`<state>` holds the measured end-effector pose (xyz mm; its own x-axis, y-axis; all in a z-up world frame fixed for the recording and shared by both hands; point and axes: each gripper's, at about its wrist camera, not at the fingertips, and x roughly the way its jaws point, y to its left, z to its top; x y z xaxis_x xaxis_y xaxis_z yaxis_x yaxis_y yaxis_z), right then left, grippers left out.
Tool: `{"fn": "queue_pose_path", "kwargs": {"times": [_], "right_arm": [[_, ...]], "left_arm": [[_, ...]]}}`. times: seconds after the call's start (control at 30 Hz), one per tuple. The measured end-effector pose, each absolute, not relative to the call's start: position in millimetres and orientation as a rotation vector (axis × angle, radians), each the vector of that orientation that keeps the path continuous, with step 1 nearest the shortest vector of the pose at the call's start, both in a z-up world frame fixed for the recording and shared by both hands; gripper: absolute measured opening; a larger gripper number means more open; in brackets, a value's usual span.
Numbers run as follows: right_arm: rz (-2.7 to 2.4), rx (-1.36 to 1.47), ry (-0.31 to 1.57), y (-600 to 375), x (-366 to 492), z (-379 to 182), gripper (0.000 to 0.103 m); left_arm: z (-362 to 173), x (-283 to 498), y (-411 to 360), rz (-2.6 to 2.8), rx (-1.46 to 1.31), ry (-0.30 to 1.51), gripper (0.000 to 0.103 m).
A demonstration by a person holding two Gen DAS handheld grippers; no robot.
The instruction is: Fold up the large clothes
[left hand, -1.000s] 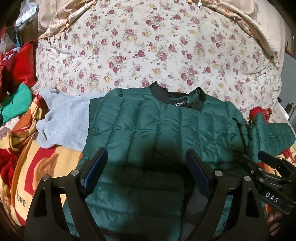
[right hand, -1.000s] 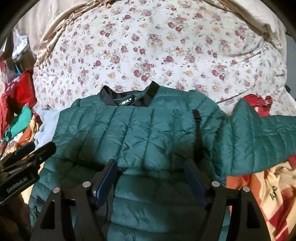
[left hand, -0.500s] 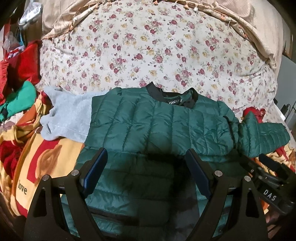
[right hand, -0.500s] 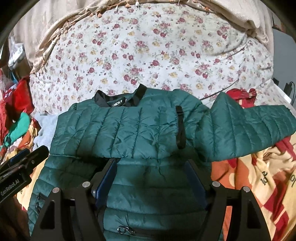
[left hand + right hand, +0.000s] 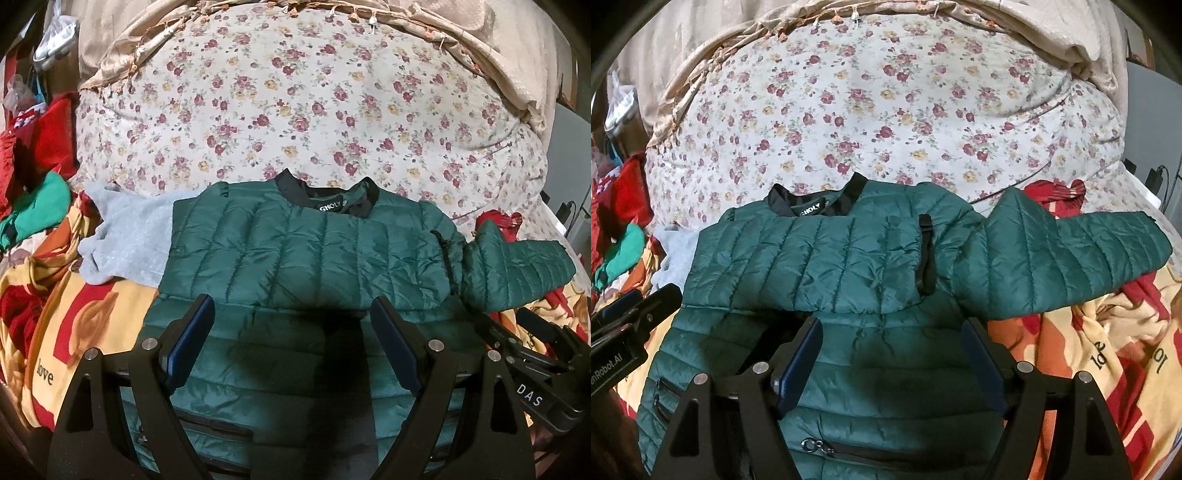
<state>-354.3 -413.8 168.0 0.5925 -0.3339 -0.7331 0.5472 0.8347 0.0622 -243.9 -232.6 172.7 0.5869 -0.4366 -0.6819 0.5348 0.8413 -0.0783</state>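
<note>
We record a green quilted puffer jacket (image 5: 303, 251) spread on the bed, one sleeve folded across its chest, the other sleeve (image 5: 1071, 254) lying outward over the floral quilt (image 5: 886, 110), with our left claw (image 5: 291, 354) and right claw (image 5: 894, 365) both spread wide above it, gripping nothing.

Jacket (image 5: 820, 258) hem cut off; grey garment (image 5: 125, 243) partly covered.

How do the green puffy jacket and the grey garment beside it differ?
The jacket is dark green, shiny and quilted; the grey garment is pale, matte and fuzzy. The jacket lies spread with one sleeve out to the side; the grey garment is bunched and partly tucked under the jacket's edge. Both rest on the bed.
</note>
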Motion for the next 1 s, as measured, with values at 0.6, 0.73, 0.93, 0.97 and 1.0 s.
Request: {"fn": "queue_pose_path", "kwargs": {"times": [0.6, 0.73, 0.93, 0.97, 1.0], "right_arm": [[-0.542, 0.319, 0.787, -440.2, -357.6, 161.7, 0.076], [-0.553, 0.321, 0.792, -449.0, -358.0, 158.7, 0.075], [-0.573, 0.315, 0.801, -463.2, -355.9, 155.4, 0.076], [-0.575, 0.314, 0.803, -465.7, -355.3, 154.6, 0.076], [-0.577, 0.314, 0.804, -467.7, -354.8, 153.9, 0.076]], "left_arm": [[160.5, -247.8, -261.3, -0.576, 0.192, 0.757, 0.086], [154.9, -246.0, -270.9, -0.578, 0.208, 0.764, 0.086], [150.8, -238.9, -285.1, -0.587, 0.206, 0.77, 0.086], [150.4, -238.1, -287.0, -0.589, 0.204, 0.771, 0.086], [150.1, -237.0, -289.7, -0.593, 0.204, 0.772, 0.086]]}}
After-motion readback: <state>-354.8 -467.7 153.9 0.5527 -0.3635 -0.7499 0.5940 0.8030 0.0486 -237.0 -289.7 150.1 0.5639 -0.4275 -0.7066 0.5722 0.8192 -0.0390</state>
